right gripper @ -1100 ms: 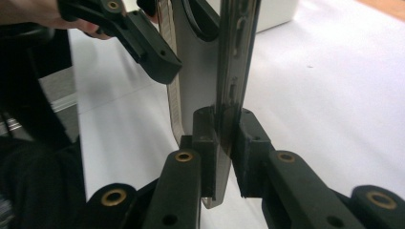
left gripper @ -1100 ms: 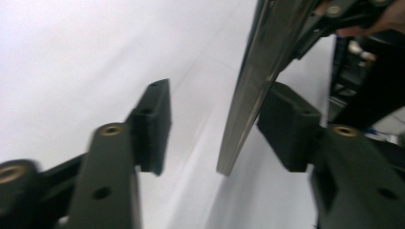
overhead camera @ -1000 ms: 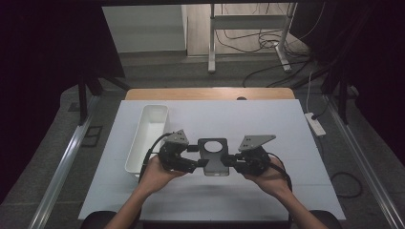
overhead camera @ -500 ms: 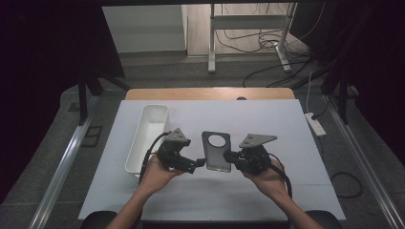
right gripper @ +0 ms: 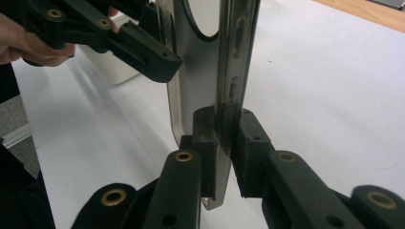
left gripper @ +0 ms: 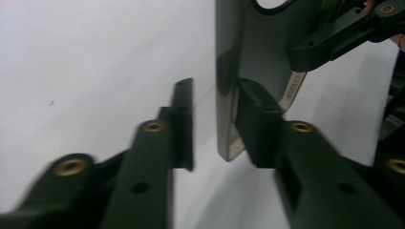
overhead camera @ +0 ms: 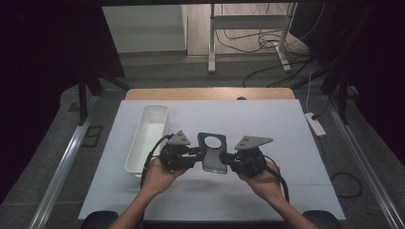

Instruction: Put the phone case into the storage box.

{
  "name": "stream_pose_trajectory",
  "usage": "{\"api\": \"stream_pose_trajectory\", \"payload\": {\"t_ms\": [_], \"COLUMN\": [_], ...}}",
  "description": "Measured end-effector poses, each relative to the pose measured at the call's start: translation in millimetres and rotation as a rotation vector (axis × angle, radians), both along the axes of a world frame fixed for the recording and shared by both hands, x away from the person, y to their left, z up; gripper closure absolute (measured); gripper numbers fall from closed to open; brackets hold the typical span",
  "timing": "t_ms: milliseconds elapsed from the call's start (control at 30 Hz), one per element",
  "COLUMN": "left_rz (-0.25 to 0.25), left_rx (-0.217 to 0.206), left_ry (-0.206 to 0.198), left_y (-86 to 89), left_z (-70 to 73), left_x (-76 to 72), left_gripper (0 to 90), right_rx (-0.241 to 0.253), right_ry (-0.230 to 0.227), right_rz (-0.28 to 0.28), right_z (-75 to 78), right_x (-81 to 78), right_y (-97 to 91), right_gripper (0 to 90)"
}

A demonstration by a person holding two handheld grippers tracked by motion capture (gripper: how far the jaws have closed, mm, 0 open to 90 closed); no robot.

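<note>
One dark phone back cover (overhead camera: pixel 212 152) with a round camera hole is sitting mid-table. The right gripper (overhead camera: pixel 233 160) is clamping its edge; the left gripper (overhead camera: pixel 197 153) is gaping around the opposite edge. One white tray (overhead camera: pixel 148 136) is lying near the table's (overhead camera: pixel 286 138) left edge. No writing is legible.

Lab, floor cables (overhead camera: pixel 267 45), paper-covered table (overhead camera: pixel 267 124)

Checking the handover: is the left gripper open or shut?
Open. The left gripper has one finger against the phone case, the other standing apart.
</note>
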State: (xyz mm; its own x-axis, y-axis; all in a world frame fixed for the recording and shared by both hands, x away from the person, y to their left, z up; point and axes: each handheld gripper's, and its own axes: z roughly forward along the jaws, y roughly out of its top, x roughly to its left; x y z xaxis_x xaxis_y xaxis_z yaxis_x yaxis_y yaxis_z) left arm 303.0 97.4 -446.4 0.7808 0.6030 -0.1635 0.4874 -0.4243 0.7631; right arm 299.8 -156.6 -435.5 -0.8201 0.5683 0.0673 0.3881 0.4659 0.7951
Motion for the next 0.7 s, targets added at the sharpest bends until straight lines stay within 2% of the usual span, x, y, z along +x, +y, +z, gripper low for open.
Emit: {"api": "stream_pose_trajectory", "payload": {"t_ms": [33,67,133,233,467,567,700], "left_rz": [0.000,0.001,0.009,0.032,0.079,0.088,0.114], "left_rx": [0.000,-0.011,-0.010,-0.009,0.006,0.003,0.030], "left_ry": [0.000,0.014,0.025,0.033,0.028,0.021,0.007], "left_y": [0.0,0.3,0.1,0.6,-0.8,-1.6,-4.0], "left_z": [0.0,-0.3,-0.2,-0.7,-0.8,0.3,0.4], "left_x": [0.0,0.3,0.7,1.3,1.5,1.1,0.4], "left_gripper": [76.6,76.6,83.0,84.3,87.9,88.9,89.0], "right_rx": [0.000,-0.002,-0.008,-0.014,-0.032,-0.025,-0.016], "right_ry": [0.000,-0.004,-0.007,-0.005,-0.011,-0.005,-0.005], "right_rz": [0.000,0.000,0.004,0.012,0.035,0.041,0.064], "right_z": [0.0,0.1,0.0,-0.2,-1.3,-2.0,-3.6], "right_x": [0.0,-0.4,-1.9,-3.5,-7.8,-7.7,-8.5], "right_y": [0.0,0.2,1.6,3.3,9.8,10.6,12.9], "right_gripper": [80.7,80.6,80.5,80.3,79.9,79.3,71.3]}}
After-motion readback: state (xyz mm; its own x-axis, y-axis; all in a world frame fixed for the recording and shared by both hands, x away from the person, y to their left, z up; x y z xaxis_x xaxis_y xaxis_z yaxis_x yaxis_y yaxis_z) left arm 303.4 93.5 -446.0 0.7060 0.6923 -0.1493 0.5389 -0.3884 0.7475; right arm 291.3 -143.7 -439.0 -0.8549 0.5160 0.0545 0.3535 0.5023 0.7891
